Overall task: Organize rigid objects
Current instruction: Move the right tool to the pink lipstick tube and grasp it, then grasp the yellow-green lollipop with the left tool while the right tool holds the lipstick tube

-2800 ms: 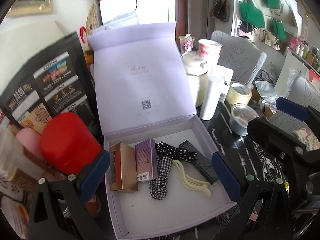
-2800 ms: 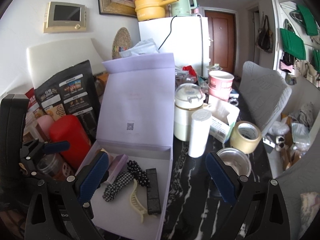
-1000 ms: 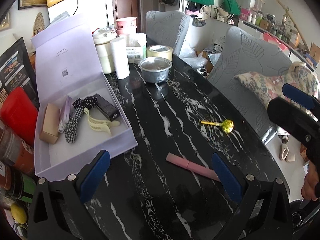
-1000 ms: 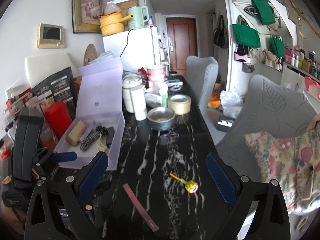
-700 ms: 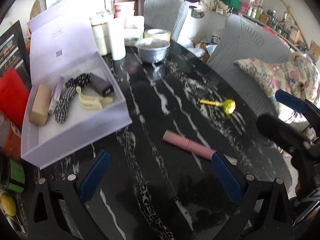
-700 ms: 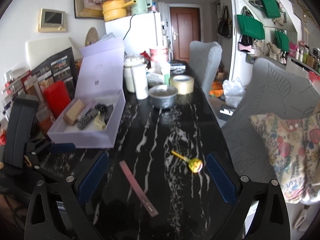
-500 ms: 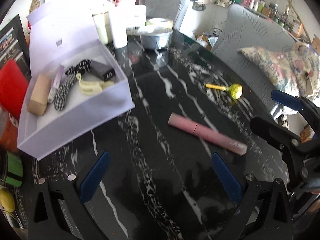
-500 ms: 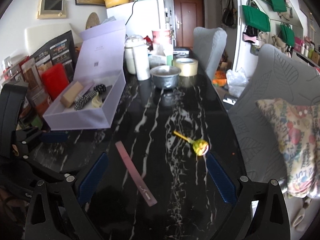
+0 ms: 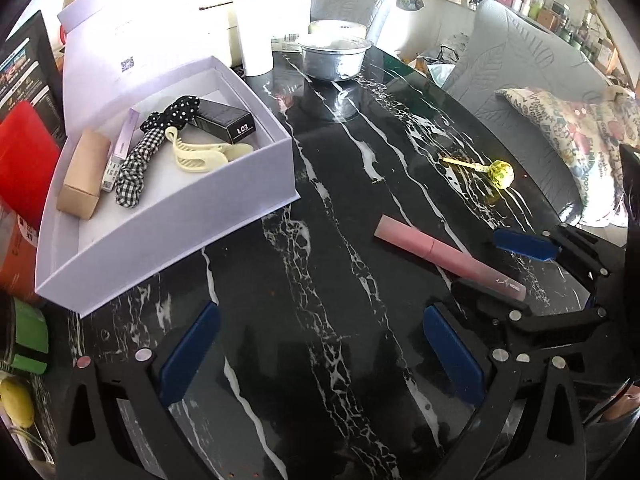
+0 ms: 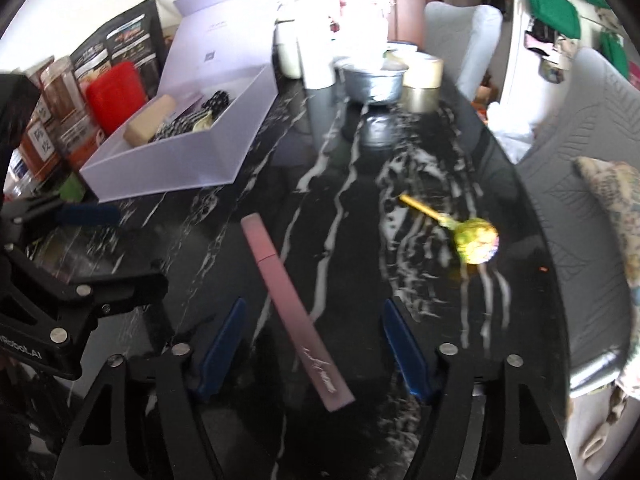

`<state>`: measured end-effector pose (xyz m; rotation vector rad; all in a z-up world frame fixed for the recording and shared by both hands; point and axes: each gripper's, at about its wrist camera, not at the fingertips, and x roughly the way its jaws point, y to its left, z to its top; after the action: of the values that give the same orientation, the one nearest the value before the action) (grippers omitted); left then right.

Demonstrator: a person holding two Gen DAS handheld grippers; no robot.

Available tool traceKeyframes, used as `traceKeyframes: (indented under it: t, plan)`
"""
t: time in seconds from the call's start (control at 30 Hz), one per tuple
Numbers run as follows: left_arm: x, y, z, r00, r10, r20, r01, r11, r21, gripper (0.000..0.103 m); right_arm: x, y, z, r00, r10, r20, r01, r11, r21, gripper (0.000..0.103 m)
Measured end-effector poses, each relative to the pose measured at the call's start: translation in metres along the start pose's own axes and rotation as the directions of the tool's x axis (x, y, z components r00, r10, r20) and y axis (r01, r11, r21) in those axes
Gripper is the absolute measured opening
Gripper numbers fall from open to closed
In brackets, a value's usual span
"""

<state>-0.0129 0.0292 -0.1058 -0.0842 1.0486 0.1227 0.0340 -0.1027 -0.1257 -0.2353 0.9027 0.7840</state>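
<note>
A long pink tube [image 10: 294,314] lies on the black marble table [image 10: 352,208]; it also shows in the left wrist view [image 9: 448,258]. My right gripper [image 10: 314,348] is open, low over the table, its blue pads either side of the tube's near end. A yellow-green lollipop [image 10: 472,238] lies to the right, also in the left wrist view [image 9: 498,172]. The open lilac box [image 9: 224,208] holds a tan box, hair ties, a cream clip and a black box. My left gripper [image 9: 320,354] is open and empty over bare table.
A metal bowl [image 9: 334,58], a white roll [image 9: 256,46] and a tape roll [image 10: 424,70] stand at the far end. A red container [image 10: 116,94] and jars crowd the left edge. Grey chairs [image 10: 592,128] stand along the right side.
Both grippers have pulled back from the box and dropped low toward the table. The right gripper has come down around the near end of the pink tube.
</note>
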Motion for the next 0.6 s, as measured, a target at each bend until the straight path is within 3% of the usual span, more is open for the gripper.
traceKeyframes:
  t: [0.13, 0.23, 0.27, 0.43, 0.6]
  plan:
    - [0.009, -0.001, 0.003, 1.000, -0.005, -0.011, 0.005, 1.000, 0.023, 0.103, 0.005, 0.003, 0.002, 1.000, 0.001, 0.002, -0.001, 1.000, -0.018, 0.055]
    - [0.015, -0.001, 0.008, 0.999, -0.024, -0.021, 0.024, 1.000, 0.009, 0.103, 0.006, 0.006, 0.003, 1.000, -0.026, 0.003, 0.026, 0.998, -0.052, 0.030]
    - [0.016, -0.001, 0.010, 1.000, -0.022, -0.023, 0.022, 1.000, 0.006, 0.103, 0.006, 0.008, 0.003, 1.000, -0.018, 0.001, 0.018, 0.998, -0.065, 0.015]
    - [0.019, -0.014, 0.024, 1.000, -0.017, 0.000, 0.017, 0.999, 0.046, 0.103, -0.001, 0.005, -0.003, 1.000, -0.016, -0.001, 0.016, 0.997, -0.072, 0.013]
    - [0.029, -0.034, 0.041, 0.994, -0.104, -0.028, 0.106, 0.992, 0.069, 0.103, -0.018, -0.018, -0.018, 0.998, -0.058, -0.011, 0.058, 0.998, 0.000, 0.013]
